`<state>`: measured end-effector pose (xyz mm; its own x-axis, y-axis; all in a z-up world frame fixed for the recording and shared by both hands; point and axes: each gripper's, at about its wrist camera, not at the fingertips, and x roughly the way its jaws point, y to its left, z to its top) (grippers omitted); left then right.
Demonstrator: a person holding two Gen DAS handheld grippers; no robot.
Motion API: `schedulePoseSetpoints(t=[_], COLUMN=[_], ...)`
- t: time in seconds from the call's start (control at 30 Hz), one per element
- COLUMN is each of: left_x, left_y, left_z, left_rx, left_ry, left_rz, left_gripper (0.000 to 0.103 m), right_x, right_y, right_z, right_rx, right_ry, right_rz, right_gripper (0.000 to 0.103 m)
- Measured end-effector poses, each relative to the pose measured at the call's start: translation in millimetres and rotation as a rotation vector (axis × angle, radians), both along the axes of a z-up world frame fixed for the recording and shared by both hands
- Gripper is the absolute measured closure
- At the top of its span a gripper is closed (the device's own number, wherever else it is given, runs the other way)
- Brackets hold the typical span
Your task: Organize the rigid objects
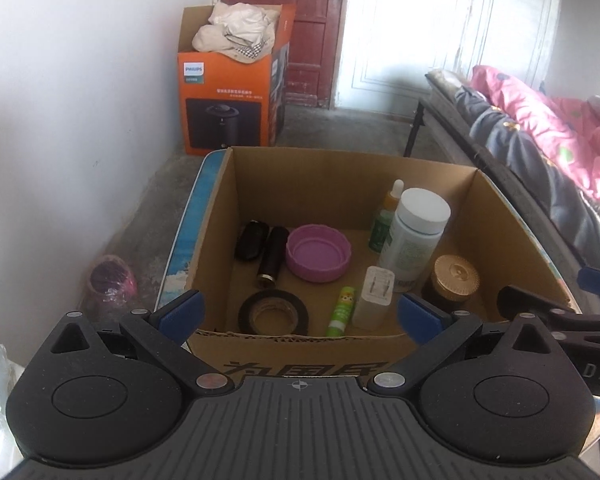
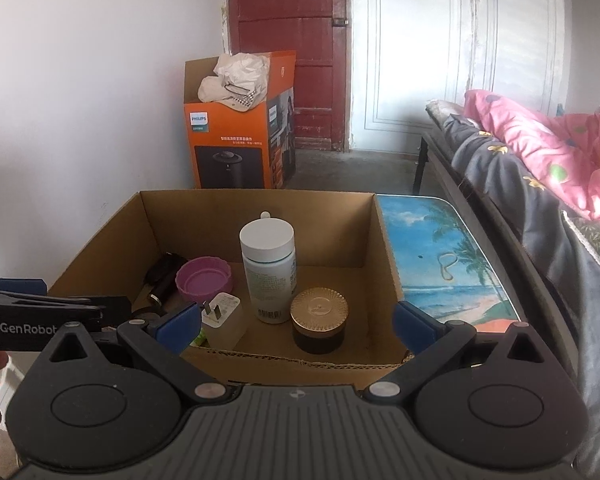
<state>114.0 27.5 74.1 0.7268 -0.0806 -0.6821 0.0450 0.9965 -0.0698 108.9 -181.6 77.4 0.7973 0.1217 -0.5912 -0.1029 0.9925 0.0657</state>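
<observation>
Two handheld grippers hover side by side at the near rim of an open cardboard box (image 1: 332,184) on a beach-print table (image 2: 440,248), both spread wide and empty. Ahead of the left gripper (image 1: 300,316) lie a tape roll (image 1: 274,312), green glue stick (image 1: 342,310), white charger plug (image 1: 374,298), purple lid (image 1: 318,252) and dark cylinder (image 1: 272,256). Ahead of the right gripper (image 2: 298,326) stand a white-capped bottle (image 2: 268,268) and gold-lidded jar (image 2: 319,318). Everything appears already boxed; sorting seems finished or paused. Any next pick would call for reaching down past the rim and closing on one item.
</observation>
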Motion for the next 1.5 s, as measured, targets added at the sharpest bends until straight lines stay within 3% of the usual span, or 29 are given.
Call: schedulePoseSetpoints(t=[0.57, 1.5], left_x=[-4.5, -9.2], left_y=[-9.8, -15.5], left_z=[0.1, -5.3], left_rx=[0.061, 0.056], left_ry=[0.011, 0.082], left_rz=[-0.001, 0.011], left_gripper=[0.000, 0.001], right_x=[4.7, 1.3], right_y=[-8.6, -13.9], right_z=[-7.7, -13.2], right_rx=[0.038, 0.039], right_ry=[0.060, 0.114], right_rz=[-0.008, 0.008], right_gripper=[0.000, 0.000])
